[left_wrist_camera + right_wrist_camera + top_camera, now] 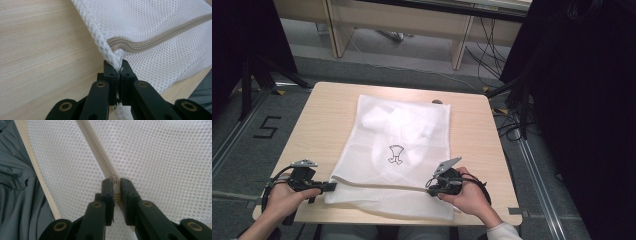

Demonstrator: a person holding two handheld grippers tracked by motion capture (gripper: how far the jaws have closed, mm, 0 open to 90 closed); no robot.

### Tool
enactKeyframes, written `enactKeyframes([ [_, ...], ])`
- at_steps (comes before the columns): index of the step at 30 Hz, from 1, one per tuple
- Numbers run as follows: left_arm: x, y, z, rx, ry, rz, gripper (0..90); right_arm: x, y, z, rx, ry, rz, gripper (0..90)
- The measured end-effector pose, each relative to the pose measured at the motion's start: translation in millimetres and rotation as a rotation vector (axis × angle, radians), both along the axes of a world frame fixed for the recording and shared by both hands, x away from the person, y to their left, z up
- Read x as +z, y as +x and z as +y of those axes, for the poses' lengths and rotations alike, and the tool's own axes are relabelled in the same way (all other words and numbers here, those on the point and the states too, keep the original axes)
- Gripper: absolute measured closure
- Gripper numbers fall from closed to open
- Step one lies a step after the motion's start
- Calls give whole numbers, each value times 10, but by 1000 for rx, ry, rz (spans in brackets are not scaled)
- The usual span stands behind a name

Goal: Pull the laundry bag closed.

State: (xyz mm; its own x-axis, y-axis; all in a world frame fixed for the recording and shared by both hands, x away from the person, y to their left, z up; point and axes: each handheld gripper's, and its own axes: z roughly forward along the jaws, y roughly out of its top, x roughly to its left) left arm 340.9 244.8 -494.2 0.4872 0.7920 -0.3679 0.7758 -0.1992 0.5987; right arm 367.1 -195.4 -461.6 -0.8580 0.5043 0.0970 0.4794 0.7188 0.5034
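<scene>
A white mesh laundry bag lies flat on the wooden table, with pale clothing inside and a small dark print showing through. A beige zipper runs across its near end. My left gripper is shut on the bag's left corner, right beside the zipper's end. My right gripper is shut on the zipper partway along; its jaws pinch the zipper pull. Both grippers rest low at the table's near edge.
The bag covers the middle of the table; bare wood lies to its left and right. The table's front edge runs close behind the bag's near end, with the person's grey clothing below it. Desks and cables stand beyond the far edge.
</scene>
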Motion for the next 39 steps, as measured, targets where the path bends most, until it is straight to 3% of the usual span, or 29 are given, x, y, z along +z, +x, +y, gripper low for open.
enactKeyframes([
  [9, -3, 2, 1, 1, 2, 1, 863, 2, -2, -77, -9, -6, 5, 826],
  [12, 4, 3, 8, -19, 10, 3, 863, 5, -3, -94, -13, -2, 16, 826],
  [13, 5, 2, 8, -19, 9, 2, 863, 2, 7, -93, 6, 6, 15, 826],
  [15, -6, -8, -14, 18, -24, -10, 863, 8, 1, -90, 0, 6, 8, 826],
  [17, 6, -4, 2, -6, 1, -1, 863, 4, 2, -95, 1, 7, 10, 826],
  [22, 1, -2, 9, -8, 4, -4, 863, 18, 5, -121, 7, 4, 14, 826],
  [23, -1, -4, -5, 9, 5, -5, 863, 20, -5, -131, -12, 1, 11, 826],
  [26, 13, 1, 14, -24, 11, 0, 863, 28, -16, -165, -36, 3, 25, 826],
  [27, 5, -1, -1, 1, -1, -2, 863, 28, -14, -169, -35, -3, 23, 826],
  [32, 9, -2, -1, 1, 1, -2, 863, 26, -23, -182, -34, 0, 27, 826],
  [34, 13, -1, 21, -24, 9, 5, 863, 25, -22, -191, -36, 1, 30, 826],
  [36, 12, -9, 1, -3, 1, -2, 863, 27, -24, -204, -40, -2, 21, 826],
  [38, 11, -7, -4, 4, 1, -3, 863, 25, -23, -218, -34, 2, 35, 826],
  [39, 13, -8, -2, -1, 1, -2, 863, 14, 2, -224, -7, 7, 20, 826],
])
